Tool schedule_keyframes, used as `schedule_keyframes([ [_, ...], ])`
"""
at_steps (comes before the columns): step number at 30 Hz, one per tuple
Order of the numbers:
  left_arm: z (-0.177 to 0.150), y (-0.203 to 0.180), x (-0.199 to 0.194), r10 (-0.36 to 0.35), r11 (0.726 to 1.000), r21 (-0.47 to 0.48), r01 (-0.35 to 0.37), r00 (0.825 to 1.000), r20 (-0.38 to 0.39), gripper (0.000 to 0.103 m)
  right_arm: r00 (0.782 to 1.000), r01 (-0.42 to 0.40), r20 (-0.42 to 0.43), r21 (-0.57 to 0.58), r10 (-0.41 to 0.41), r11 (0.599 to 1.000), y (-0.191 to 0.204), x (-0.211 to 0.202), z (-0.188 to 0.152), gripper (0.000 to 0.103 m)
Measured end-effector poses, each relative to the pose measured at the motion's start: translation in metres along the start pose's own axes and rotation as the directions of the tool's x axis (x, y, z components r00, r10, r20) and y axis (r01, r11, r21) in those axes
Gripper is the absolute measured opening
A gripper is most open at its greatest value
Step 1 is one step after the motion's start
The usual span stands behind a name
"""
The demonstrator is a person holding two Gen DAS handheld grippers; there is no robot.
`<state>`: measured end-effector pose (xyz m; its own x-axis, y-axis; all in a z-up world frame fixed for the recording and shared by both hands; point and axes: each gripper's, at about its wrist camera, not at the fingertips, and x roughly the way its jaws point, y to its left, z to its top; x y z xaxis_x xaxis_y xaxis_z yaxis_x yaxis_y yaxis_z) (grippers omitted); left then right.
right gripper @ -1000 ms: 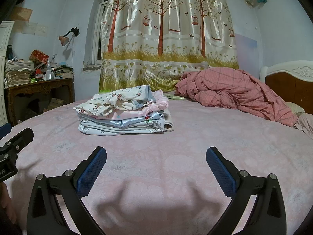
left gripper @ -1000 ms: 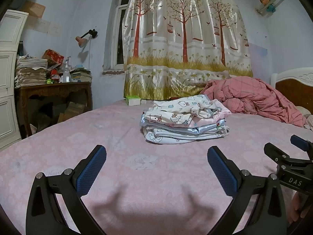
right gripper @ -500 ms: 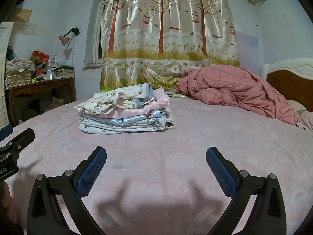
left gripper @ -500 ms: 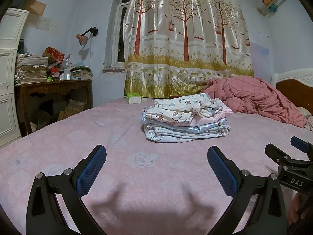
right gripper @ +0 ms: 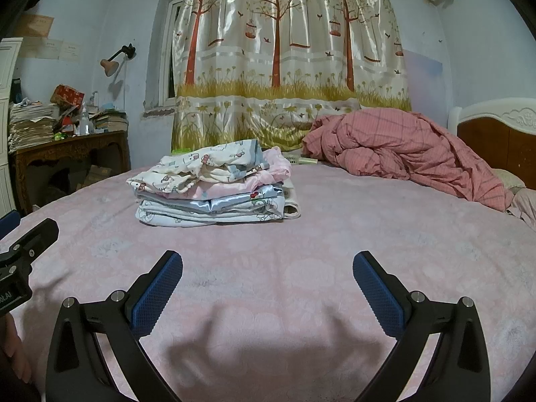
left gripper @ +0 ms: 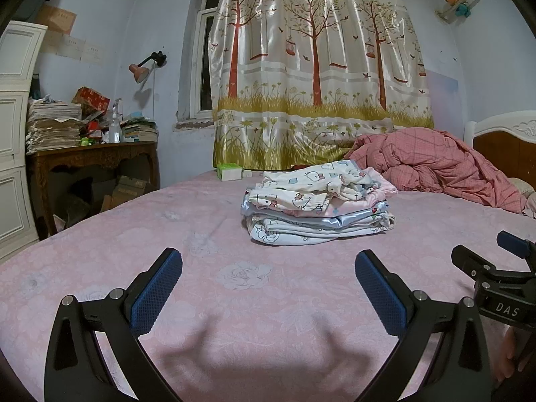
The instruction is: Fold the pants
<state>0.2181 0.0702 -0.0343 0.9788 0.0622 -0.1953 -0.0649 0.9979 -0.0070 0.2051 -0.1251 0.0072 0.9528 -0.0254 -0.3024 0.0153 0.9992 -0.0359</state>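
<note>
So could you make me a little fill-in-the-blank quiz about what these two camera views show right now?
1. The stack of folded printed clothes rests on the ____ floral bedsheet.
2. The left gripper and the right gripper both have their jaws ____.
3. The crumpled pink checked quilt lies beside the wooden ____ of the bed.
4. The satin curtain behind the bed is printed with ____.

Missing words: pink; open; headboard; trees
</note>
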Motion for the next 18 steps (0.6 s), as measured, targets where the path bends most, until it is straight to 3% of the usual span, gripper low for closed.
schedule_keyframes([
  [18,0.0009,-0.0007,0.0006,-0.001,1.0,0.0,0.001,1.0,0.0,0.103,1.0,-0.001,-0.002,0.002,0.001,1.0,-0.0008,-0.0003,0.0022,0.102],
])
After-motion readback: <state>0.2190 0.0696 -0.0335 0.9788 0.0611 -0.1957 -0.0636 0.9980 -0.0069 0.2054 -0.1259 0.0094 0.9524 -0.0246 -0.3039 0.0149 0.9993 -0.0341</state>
